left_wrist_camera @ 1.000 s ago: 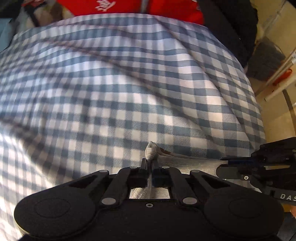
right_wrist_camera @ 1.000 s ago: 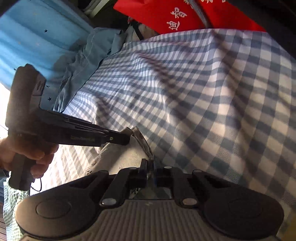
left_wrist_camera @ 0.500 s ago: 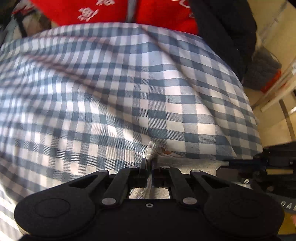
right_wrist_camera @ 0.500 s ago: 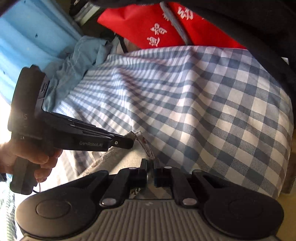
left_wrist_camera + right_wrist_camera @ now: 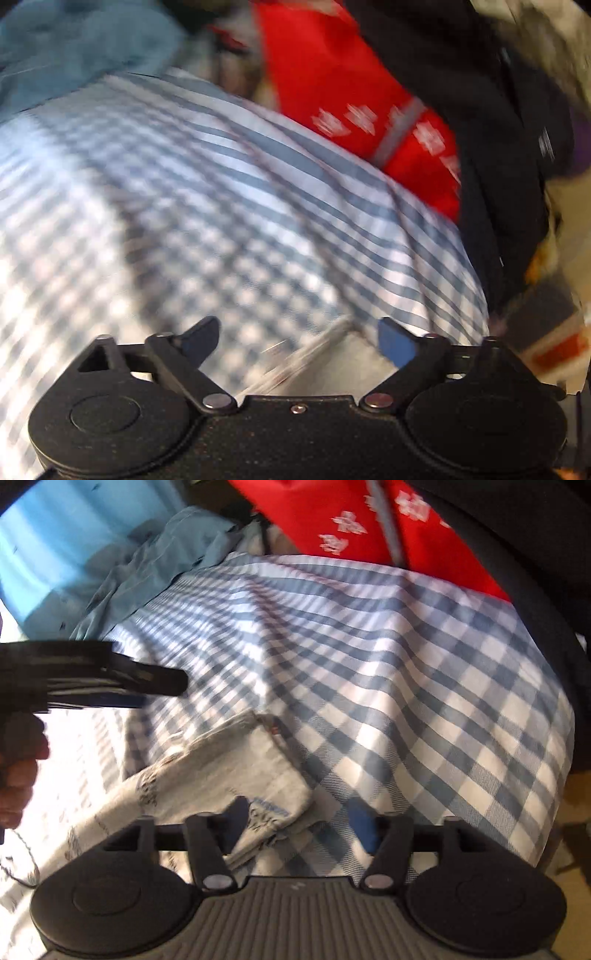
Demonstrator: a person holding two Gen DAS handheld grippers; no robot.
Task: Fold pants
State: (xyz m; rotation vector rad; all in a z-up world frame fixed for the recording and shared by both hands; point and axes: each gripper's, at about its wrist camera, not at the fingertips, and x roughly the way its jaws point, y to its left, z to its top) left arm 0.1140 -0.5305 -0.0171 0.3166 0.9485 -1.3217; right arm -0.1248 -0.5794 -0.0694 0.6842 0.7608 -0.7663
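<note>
The light grey pants lie folded on the blue-and-white checked cloth. My right gripper is open, its fingers spread either side of the pants' near edge, touching nothing. My left gripper is open just above the pants, in a blurred view. In the right wrist view the left gripper hangs to the left, above the pants' far corner, a hand on its handle.
A red cloth with white characters and a light blue garment lie at the far edge of the checked cloth. A black fabric band runs along the right side. The cloth's right edge drops off.
Both grippers were shut on the pants' edge; both have opened and let go. The pants now lie flat on the cloth. The left gripper has swung away, blurring its view.
</note>
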